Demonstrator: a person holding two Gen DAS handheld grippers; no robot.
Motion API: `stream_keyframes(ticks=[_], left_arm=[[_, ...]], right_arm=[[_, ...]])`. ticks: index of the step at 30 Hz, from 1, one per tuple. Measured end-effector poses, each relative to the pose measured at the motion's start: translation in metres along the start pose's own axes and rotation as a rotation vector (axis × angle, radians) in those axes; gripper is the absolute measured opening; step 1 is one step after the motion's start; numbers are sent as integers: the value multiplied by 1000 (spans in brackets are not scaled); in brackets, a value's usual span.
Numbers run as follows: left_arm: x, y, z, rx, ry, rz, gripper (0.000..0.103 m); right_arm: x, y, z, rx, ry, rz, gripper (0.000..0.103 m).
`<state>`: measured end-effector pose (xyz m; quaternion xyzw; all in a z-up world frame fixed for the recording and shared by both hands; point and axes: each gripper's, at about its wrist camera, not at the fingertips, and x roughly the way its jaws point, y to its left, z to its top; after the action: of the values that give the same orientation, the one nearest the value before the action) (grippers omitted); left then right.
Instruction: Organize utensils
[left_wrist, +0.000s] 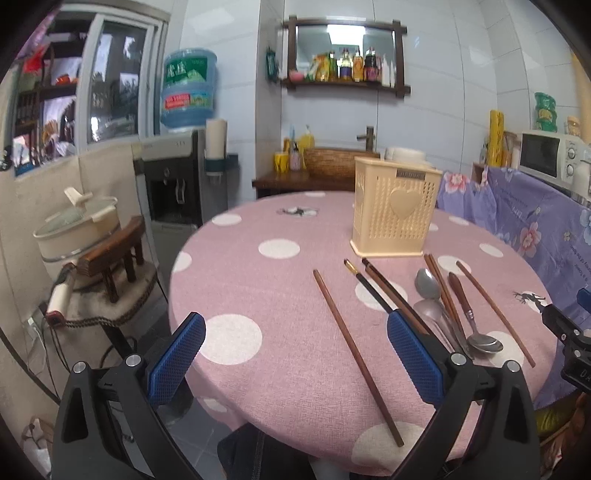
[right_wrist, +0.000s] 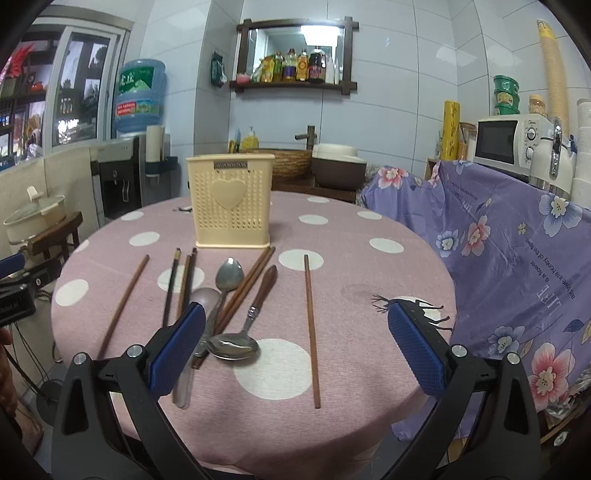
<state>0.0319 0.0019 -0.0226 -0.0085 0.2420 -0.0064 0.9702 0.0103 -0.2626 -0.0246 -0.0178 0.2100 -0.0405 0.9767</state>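
A cream perforated utensil holder (left_wrist: 393, 210) (right_wrist: 231, 201) with a heart on its front stands upright on the round pink polka-dot table (left_wrist: 280, 291) (right_wrist: 362, 266). In front of it lie several brown chopsticks, one off to the left (left_wrist: 354, 350) (right_wrist: 123, 304), one off to the right (right_wrist: 311, 328) (left_wrist: 495, 312). Among them lie a wooden-handled spoon (right_wrist: 243, 332) (left_wrist: 476, 325) and two metal spoons (right_wrist: 227, 278) (left_wrist: 428, 284). My left gripper (left_wrist: 295, 358) is open and empty above the table's near edge. My right gripper (right_wrist: 295, 350) is open and empty, just short of the spoons.
A chair draped in purple floral cloth (right_wrist: 517, 266) (left_wrist: 524, 214) stands right of the table. A water dispenser (left_wrist: 173, 177), a pot on a stool (left_wrist: 81, 225), a sink counter (right_wrist: 295, 162) and a microwave (right_wrist: 509, 142) line the walls.
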Motion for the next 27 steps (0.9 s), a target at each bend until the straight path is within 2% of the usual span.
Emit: stream_keyframes(ticks=[3,8,11,17,20,27], left_arm=[[18,4,7,-20,64,-3,98],[54,3,20,-11,197,-55,98],[71,0,27,-13,261,-85,92],[96,-6,37,-41,340,-126,89],[107,-10,39,-39,368,-125,81],[135,-22,41,-15,443,-84,50]], right_arm=[[15,-6,3,-11,39,-27,98],[44,-24,13,11,103,-30,98],[64,-34,22,34,156,-4,98],[114,-42,40,73,275,65,98],[132,-43,44,91,318,87,98],[147,-38,50,74,325,91,97]])
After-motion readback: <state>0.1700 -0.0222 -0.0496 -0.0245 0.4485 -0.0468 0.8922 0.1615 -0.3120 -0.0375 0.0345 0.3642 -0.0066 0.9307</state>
